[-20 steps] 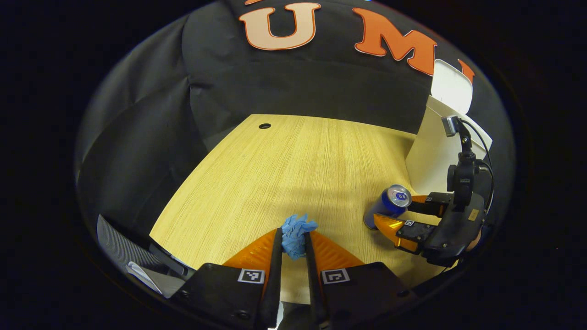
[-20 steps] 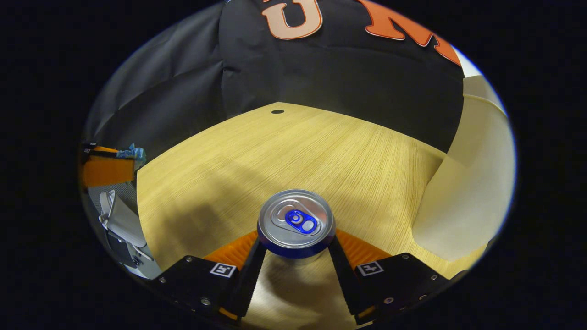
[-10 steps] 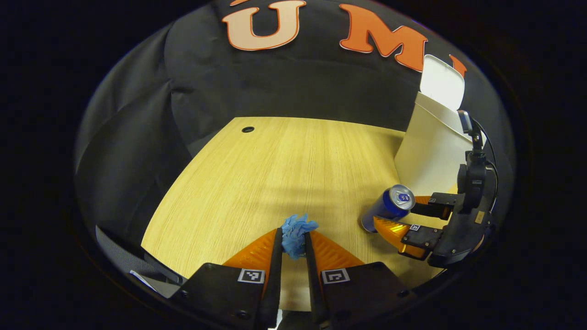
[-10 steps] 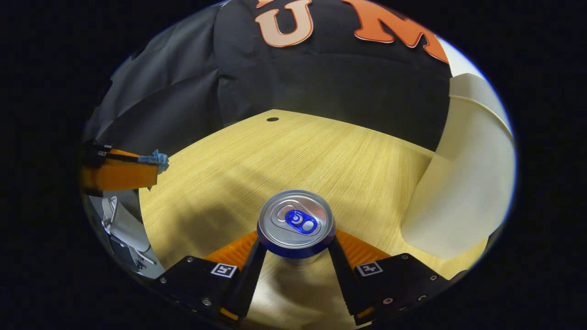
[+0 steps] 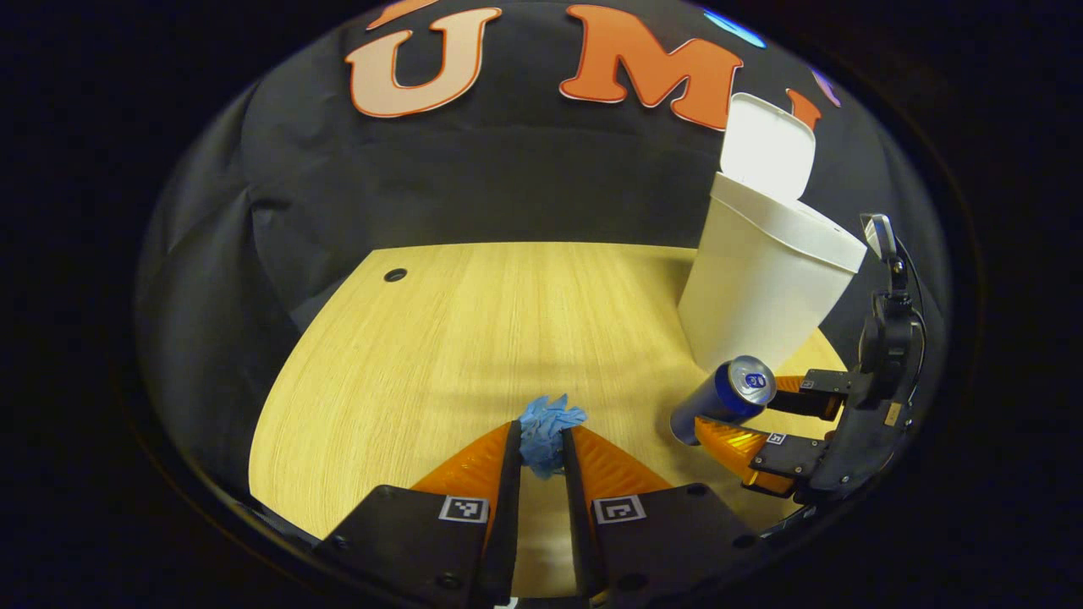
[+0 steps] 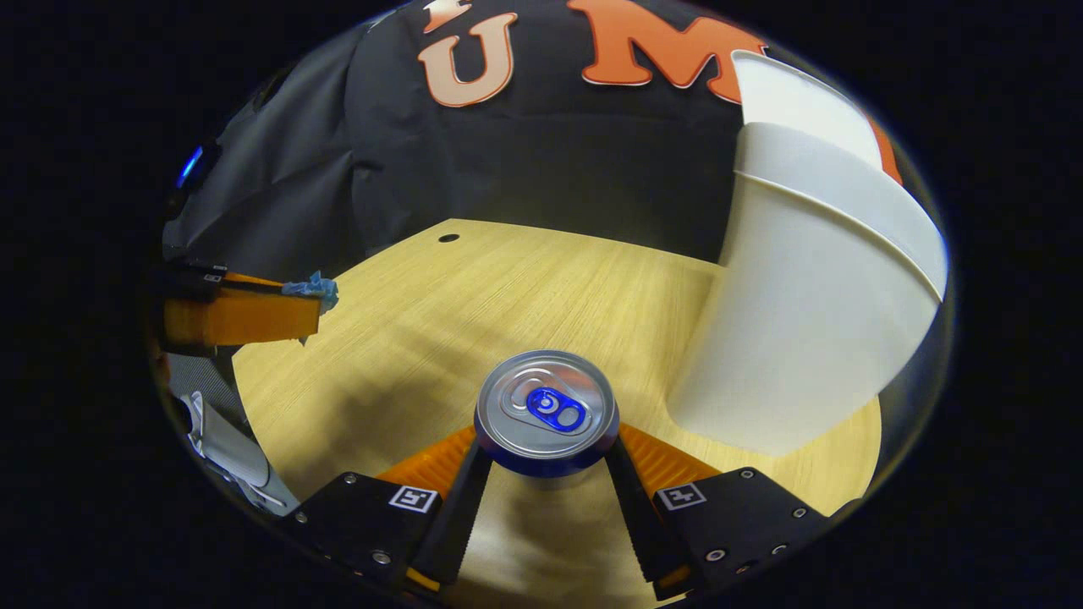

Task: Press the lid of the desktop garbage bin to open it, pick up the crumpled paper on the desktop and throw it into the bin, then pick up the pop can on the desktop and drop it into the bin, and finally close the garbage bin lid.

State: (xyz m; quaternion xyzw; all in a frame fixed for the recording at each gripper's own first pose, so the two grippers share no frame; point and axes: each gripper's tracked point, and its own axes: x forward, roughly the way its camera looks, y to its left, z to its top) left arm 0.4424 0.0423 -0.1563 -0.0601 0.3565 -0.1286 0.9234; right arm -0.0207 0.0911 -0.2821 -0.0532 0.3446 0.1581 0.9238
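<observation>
A blue crumpled paper (image 5: 546,427) sits pinched between the fingers of my left gripper (image 5: 539,452), held above the wooden desk (image 5: 474,338). My right gripper (image 6: 546,461) is shut on a blue pop can (image 6: 546,412) with a silver top, lifted off the desk. From the left gripper view, the right gripper (image 5: 766,414) and the pop can (image 5: 726,397) hang just in front of the white garbage bin (image 5: 766,288). The bin's lid (image 5: 767,145) stands raised. In the right gripper view, the bin (image 6: 812,296) rises close on the right, and the left gripper (image 6: 305,298) with the paper (image 6: 313,288) is at far left.
The desk has a small round cable hole (image 5: 395,275) at its far left corner. Black cloth wall (image 5: 474,178) closes the back. Part of a grey chair (image 6: 224,440) shows beyond the desk's near-left edge.
Both grippers have swung rightward toward the bin, which now shows larger and more central in both views. Each grip is unchanged, on the paper and on the can.
</observation>
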